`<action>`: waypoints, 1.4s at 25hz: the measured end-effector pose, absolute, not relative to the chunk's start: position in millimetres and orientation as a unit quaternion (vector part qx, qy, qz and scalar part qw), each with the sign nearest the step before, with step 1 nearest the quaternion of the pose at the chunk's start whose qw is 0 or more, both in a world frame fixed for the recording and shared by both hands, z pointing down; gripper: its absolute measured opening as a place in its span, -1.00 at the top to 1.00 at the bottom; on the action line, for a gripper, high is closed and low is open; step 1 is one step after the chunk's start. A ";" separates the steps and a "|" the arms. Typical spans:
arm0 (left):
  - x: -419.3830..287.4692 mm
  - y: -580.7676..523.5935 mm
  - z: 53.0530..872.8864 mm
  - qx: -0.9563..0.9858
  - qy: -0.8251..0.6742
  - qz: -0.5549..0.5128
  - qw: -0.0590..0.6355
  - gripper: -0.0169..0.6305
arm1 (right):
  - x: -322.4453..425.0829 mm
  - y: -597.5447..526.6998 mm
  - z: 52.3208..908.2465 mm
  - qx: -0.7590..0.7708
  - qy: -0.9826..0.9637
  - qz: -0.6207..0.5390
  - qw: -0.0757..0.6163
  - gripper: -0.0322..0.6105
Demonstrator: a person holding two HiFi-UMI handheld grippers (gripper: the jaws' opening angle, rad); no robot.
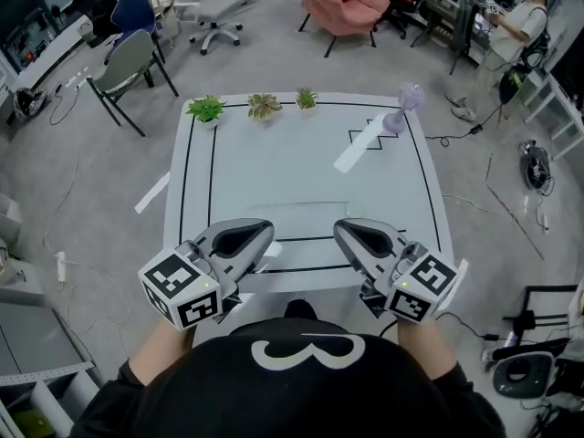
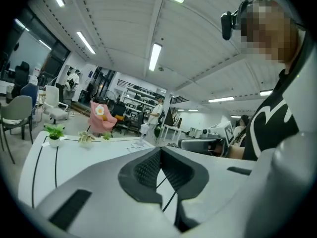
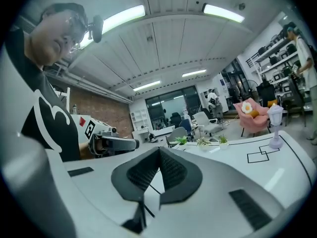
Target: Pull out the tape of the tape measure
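No tape measure shows in any view. The white square desk [image 1: 292, 167] with black lines carries only three small green potted plants [image 1: 265, 106] at 12 o'clock and a pale purple hourglass-shaped ornament [image 1: 402, 108] at 1 o'clock. The left gripper [image 1: 263, 235] at 7 o'clock and the right gripper [image 1: 343, 232] at 5 o'clock hold their jaws fully closed on nothing. A tape measure is probably a rigid case with a thin springy blade, so clamp the case and pinch the end hook.

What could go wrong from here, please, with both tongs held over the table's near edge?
No tape measure shows on the table, so there is nothing to pull.
The left tongs and right tongs are shut and empty; they must open before gripping.
A far reach might topple the purple ornament.
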State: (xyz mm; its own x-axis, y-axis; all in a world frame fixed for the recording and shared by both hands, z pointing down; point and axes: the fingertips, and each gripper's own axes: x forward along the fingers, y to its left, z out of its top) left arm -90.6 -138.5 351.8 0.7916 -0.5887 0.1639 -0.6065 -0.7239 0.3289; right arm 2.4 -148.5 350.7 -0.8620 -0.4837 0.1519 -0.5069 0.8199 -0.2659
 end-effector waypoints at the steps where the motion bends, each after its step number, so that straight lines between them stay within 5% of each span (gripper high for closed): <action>1: -89.4 -131.3 343.6 0.932 -0.313 0.014 0.182 0.92 | 0.0 -142.4 347.3 0.257 -0.954 0.150 0.034 0.89; 10: -84.4 -96.4 315.1 0.943 -0.298 -0.004 0.150 0.93 | -16.6 -102.0 318.2 0.237 -0.961 0.141 -0.017 0.89; 35: -87.3 -92.9 323.7 0.940 -0.311 0.015 0.137 0.93 | -0.9 -99.5 322.4 0.281 -0.951 0.132 -0.010 0.89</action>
